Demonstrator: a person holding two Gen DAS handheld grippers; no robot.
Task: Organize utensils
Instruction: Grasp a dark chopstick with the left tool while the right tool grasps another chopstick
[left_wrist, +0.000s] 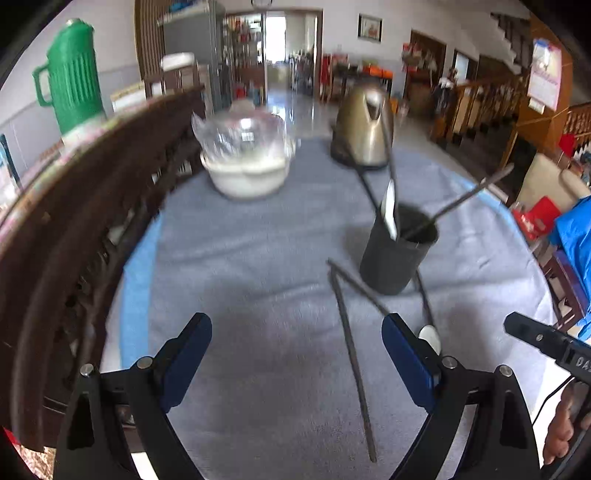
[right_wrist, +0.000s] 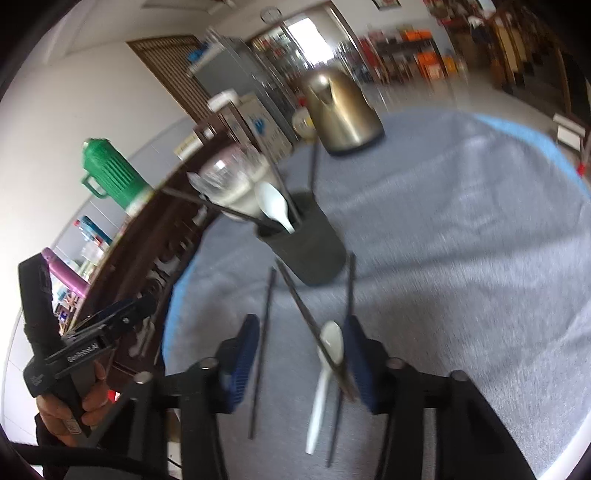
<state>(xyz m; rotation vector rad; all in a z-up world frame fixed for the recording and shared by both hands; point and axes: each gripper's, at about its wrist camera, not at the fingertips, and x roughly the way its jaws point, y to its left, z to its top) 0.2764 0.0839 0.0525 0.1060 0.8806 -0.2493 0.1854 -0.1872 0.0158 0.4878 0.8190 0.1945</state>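
Observation:
A black utensil cup stands on the grey cloth, holding a white spoon and several dark chopsticks. My left gripper is open just above the cloth, with one loose chopstick lying between its fingers, nearer the right one. My right gripper is open too. A white spoon lies on the cloth between its fingers, close to the right pad, crossed by a slanting chopstick. Two more chopsticks lie beside it. Neither gripper holds anything.
A bronze kettle stands behind the cup. A white bowl with clear plastic on top sits at the back left. A dark wooden rail runs along the left, with a green jug beyond it. A hand holds the left gripper.

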